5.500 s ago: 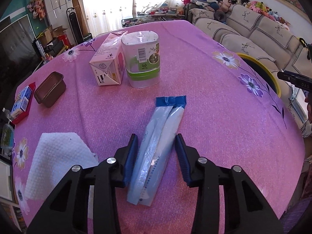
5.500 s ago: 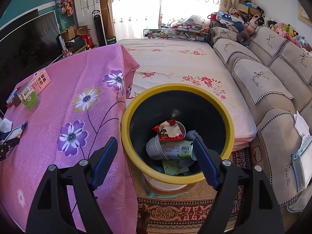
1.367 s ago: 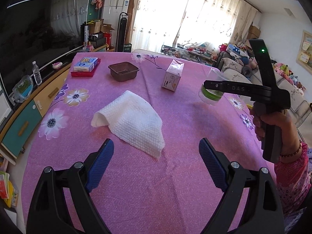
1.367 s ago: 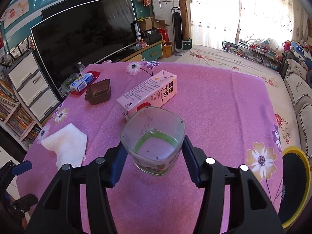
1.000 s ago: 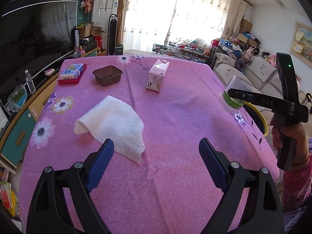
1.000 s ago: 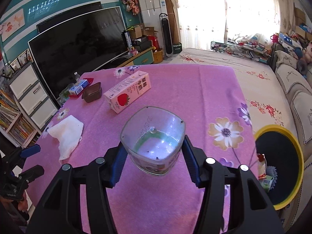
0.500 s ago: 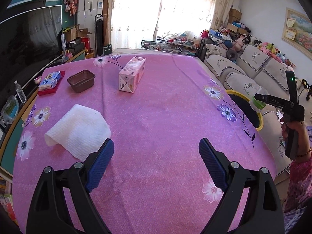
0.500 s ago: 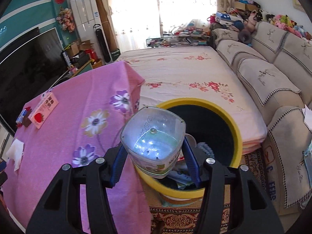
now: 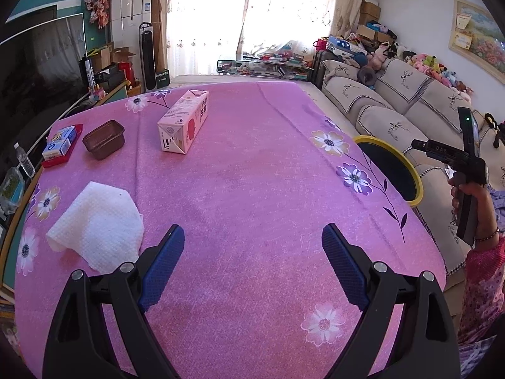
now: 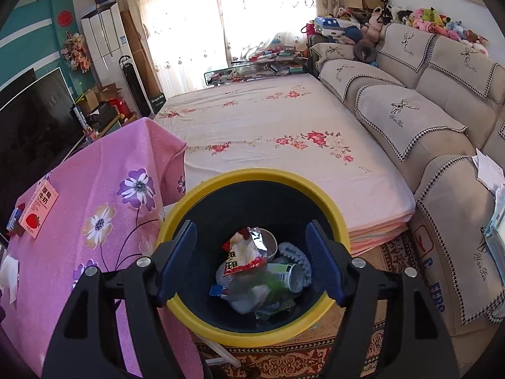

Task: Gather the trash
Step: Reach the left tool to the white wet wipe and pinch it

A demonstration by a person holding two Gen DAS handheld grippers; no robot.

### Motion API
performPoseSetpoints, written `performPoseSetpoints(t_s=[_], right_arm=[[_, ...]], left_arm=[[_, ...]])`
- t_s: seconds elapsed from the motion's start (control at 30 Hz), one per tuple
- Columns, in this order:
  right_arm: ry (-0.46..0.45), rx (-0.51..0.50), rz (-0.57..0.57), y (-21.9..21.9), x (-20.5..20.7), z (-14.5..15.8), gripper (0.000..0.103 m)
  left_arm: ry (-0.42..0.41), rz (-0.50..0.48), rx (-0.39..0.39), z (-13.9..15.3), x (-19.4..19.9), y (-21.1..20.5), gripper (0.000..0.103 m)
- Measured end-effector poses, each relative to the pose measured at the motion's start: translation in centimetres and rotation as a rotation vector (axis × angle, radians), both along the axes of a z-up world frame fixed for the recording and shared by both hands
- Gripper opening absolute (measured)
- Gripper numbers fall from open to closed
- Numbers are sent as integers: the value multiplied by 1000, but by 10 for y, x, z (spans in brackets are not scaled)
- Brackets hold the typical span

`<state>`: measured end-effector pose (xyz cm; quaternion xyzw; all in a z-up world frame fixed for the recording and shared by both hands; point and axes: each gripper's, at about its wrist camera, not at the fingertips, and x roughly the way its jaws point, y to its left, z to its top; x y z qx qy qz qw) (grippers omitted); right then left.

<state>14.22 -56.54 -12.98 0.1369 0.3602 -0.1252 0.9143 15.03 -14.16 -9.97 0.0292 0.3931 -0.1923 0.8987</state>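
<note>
My right gripper [image 10: 251, 243] hangs over the yellow-rimmed black bin [image 10: 252, 175]. Its jaws are opening and nothing sits between the pads. Below them the clear cup with the green band [image 10: 252, 290] shows as a blur inside the bin, among a red snack wrapper [image 10: 243, 252] and a can [image 10: 290, 276]. My left gripper [image 9: 252, 252] is open and empty above the pink tablecloth. On the table lie a pink milk carton [image 9: 184, 123], a white paper towel [image 9: 98, 221] and a brown plastic tray [image 9: 104, 139]. The left wrist view shows the right gripper [image 9: 442, 153] over the bin [image 9: 410, 170].
A blue box on a red one [image 9: 61, 145] lies at the table's far left edge. A beige sofa [image 10: 426, 120] runs along the right, and a low flowered bed [image 10: 268, 132] lies behind the bin. A person's hand [image 9: 470, 195] holds the right gripper.
The right gripper carried the clear cup off the table to above the bin and let it go; the cup now drops into the bin. The left gripper drifted across the table, still open.
</note>
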Motion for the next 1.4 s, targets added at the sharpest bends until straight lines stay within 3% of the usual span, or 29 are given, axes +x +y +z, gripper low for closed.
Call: performPoseSetpoints(t_s=[0.23, 0.5, 0.83, 0.97, 1.0, 1.07, 1.1, 1.2, 1.33, 1.4], right_arm=[[-34, -7, 42, 18, -25, 7, 72], [-21, 19, 126, 45, -22, -1, 72], [-15, 11, 153, 60, -20, -1, 72], [-15, 13, 148, 59, -21, 0, 72], [-14, 14, 148, 59, -20, 0, 72], [-12, 18, 150, 59, -20, 0, 72], [-12, 18, 152, 60, -20, 0, 72], [-11, 18, 157, 61, -18, 0, 72], [-13, 22, 161, 62, -18, 0, 72], [-15, 24, 163, 62, -19, 0, 72]], left_arm=[[13, 36, -5, 2, 7, 12, 88], [-23, 205, 62, 8, 18, 81, 91], [5, 247, 144, -26, 68, 124, 91], [32, 249, 128, -37, 86, 134, 91], [45, 248, 120, -40, 89, 135, 90], [68, 243, 109, -45, 94, 137, 70], [77, 241, 111, -47, 96, 136, 65], [87, 239, 120, -51, 98, 134, 60], [96, 237, 108, -51, 99, 133, 44], [95, 245, 114, -51, 98, 132, 44]])
